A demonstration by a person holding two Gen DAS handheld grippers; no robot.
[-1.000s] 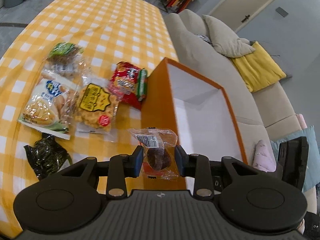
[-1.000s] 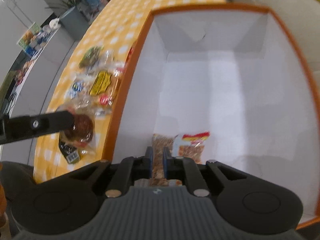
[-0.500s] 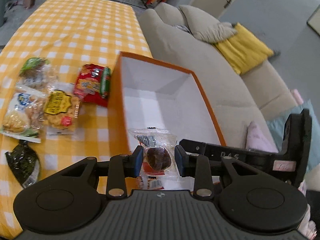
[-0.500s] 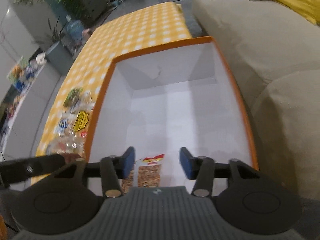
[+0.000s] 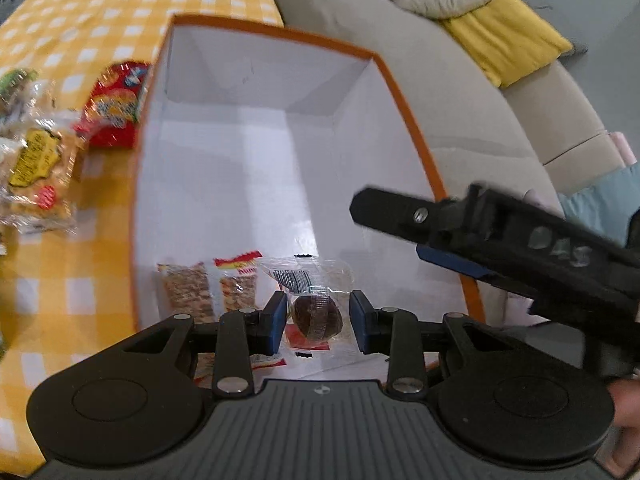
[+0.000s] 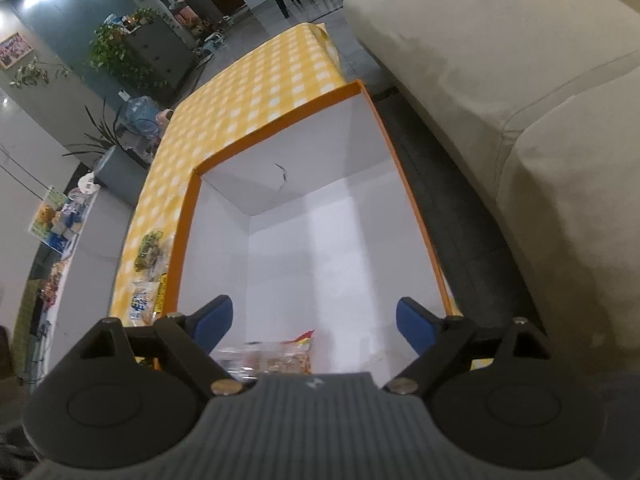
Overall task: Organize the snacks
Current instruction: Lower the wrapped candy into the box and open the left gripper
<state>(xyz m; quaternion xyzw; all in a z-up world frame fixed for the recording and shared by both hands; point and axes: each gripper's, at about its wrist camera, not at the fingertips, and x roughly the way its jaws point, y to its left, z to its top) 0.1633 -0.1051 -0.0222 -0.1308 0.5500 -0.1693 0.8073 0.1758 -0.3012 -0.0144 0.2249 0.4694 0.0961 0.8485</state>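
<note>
An orange box with a white inside [image 5: 404, 96] stands on the yellow checked table; it also shows in the right wrist view [image 6: 188, 216]. My left gripper [image 5: 318, 322] is shut on a clear-wrapped brown cake [image 5: 316, 316] and holds it over the near end of the box. Two nut bars [image 5: 188, 290] lie on the box floor beside it. My right gripper [image 6: 314, 320] is open and empty above the near end of the box, with the nut bars [image 6: 280, 356] below it. It also shows at the right of the left wrist view [image 5: 480, 232].
Several snack packs lie on the table left of the box: a red pack [image 5: 114, 114], a clear pack with a yellow label [image 5: 36, 168], and a green-topped pack [image 6: 148, 250]. A beige sofa [image 6: 500, 92] with a yellow cushion [image 5: 508, 40] runs along the right of the box.
My left gripper has carried the wrapped cake from beside the box to over its inside. My right gripper has let go of the nut bars, opened wide and lifted back.
</note>
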